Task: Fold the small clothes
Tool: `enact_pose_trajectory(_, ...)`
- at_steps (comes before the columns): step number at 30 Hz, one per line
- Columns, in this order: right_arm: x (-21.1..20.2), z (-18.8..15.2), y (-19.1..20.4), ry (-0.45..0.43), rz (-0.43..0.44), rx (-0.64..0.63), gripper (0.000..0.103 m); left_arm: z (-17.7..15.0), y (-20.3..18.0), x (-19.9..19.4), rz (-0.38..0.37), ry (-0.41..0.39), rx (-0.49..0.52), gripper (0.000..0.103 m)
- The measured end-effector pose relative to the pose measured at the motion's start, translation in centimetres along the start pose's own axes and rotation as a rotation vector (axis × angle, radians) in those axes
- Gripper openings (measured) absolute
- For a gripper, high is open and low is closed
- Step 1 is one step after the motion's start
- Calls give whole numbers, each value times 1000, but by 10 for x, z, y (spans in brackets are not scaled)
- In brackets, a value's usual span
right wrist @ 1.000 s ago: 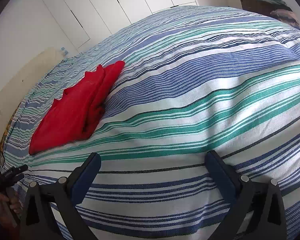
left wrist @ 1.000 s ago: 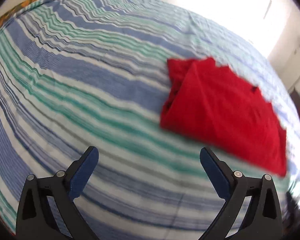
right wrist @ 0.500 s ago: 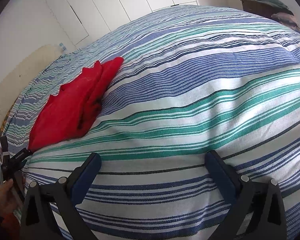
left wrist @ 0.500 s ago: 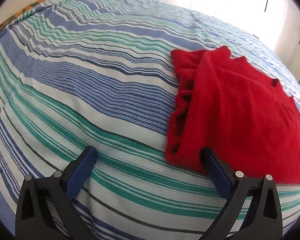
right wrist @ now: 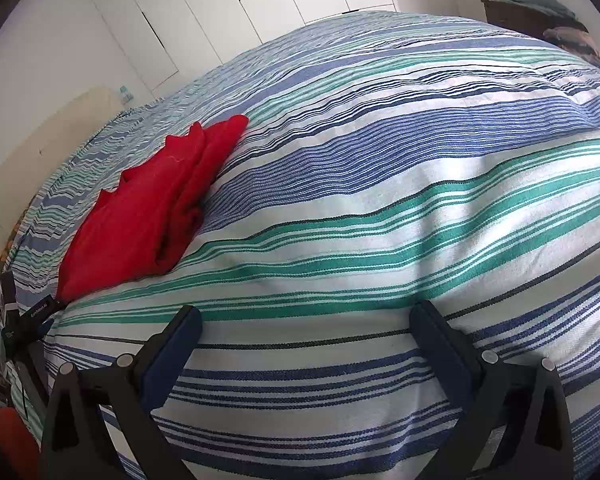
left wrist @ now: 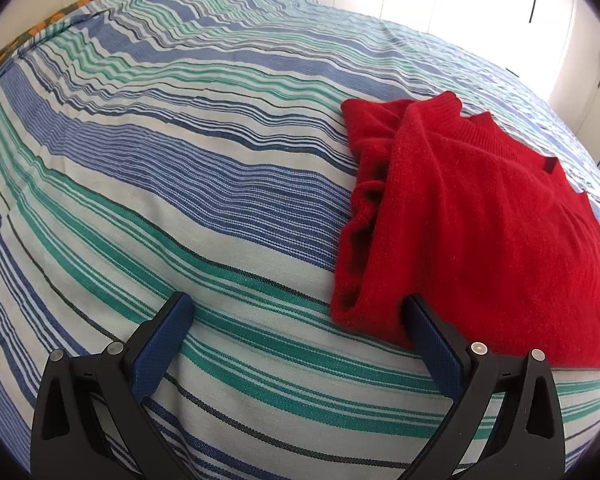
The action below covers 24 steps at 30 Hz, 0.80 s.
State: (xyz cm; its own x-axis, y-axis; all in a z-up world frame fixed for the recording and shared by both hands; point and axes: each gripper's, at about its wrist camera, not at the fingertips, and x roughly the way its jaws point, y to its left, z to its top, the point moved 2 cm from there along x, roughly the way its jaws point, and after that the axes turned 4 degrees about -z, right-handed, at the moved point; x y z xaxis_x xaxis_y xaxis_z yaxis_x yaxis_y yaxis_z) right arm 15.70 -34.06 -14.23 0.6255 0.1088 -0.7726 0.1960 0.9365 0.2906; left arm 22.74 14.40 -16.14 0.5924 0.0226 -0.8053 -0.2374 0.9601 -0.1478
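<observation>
**Folded red sweater at the left gripper's tip**

A bed under a blue, green and white striped woven bedspread [left wrist: 188, 184] fills both views. White panelled wardrobe doors [right wrist: 236, 4] stand along the far wall in the right wrist view.

The red knitted sweater [left wrist: 480, 232], folded into a rough rectangle with bunched layers along its left edge, lies on the bedspread at the right of the left wrist view. In the right wrist view it sits at the far left of the bed [right wrist: 140, 216].

The left gripper [left wrist: 296, 312] is spread wide open, low over the bedspread. Its right blue-padded finger [left wrist: 432, 340] touches the near edge of the sweater; its left finger rests over bare stripes.

The right gripper [right wrist: 306, 322] is likewise wide open over bare bedspread, well apart from the sweater, gripping nothing.
</observation>
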Motion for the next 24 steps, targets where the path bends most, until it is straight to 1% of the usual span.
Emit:
enact_pose_trajectory(6,0,1,1,9,-6,-6,103,0,0,0,0,0,0,103)
enact_pose_trajectory(24,-1,1,-2,-8,11,5,103,0,0,0,0,0,0,103)
